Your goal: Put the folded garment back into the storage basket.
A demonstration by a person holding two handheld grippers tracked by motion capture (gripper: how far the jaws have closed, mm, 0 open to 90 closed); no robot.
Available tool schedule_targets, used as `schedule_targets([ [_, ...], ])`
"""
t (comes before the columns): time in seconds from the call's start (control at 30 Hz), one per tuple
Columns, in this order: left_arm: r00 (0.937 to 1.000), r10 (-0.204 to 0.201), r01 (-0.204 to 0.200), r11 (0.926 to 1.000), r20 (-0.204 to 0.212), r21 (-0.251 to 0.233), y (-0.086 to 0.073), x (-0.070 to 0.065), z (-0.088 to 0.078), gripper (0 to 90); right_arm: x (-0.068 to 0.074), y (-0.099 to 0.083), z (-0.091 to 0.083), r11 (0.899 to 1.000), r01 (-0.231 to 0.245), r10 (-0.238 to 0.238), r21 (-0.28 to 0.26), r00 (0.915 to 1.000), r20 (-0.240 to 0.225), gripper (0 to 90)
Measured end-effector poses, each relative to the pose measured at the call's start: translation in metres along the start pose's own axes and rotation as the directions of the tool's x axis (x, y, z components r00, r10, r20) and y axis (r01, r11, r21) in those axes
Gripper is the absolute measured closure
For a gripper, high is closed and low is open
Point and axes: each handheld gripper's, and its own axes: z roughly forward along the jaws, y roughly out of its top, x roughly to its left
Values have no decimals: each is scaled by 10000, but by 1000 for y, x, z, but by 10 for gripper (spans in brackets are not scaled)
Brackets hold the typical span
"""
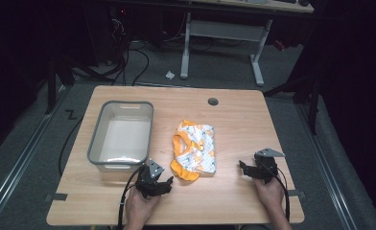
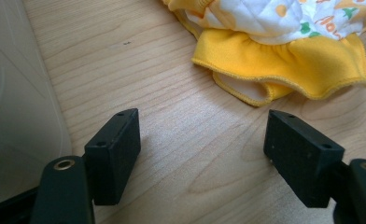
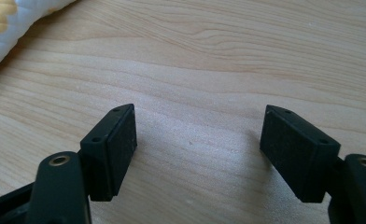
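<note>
Left gripper (image 2: pixel 202 156): jaws spread wide, nothing between them, pads bare over the table (image 2: pixel 172 93); no contact with any item. The cloth (image 2: pixel 284 51), white quilted with an orange print and a yellow ruffled edge, lies just ahead of this gripper and toward its right jaw, close but apart. The bin (image 2: pixel 17 107), grey and see-through, stands beside the left jaw. Right gripper (image 3: pixel 197 149): jaws likewise spread wide, holding nothing, bare wood between them. A corner of the cloth shows at the upper left of the right gripper view, well apart from the jaws. From the high view, the cloth (image 1: pixel 194 149) lies folded mid-table, right of the bin (image 1: pixel 121 135), between the left gripper (image 1: pixel 164 184) and the right gripper (image 1: pixel 244 168), nearer the left
</note>
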Motion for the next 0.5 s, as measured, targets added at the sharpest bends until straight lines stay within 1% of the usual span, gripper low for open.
schedule_targets([
  [0.5,10000,-29,29,10000,8,-11,0,0,0,273,0,0,0,10000,-2,2,-1,10000,1,274],
])
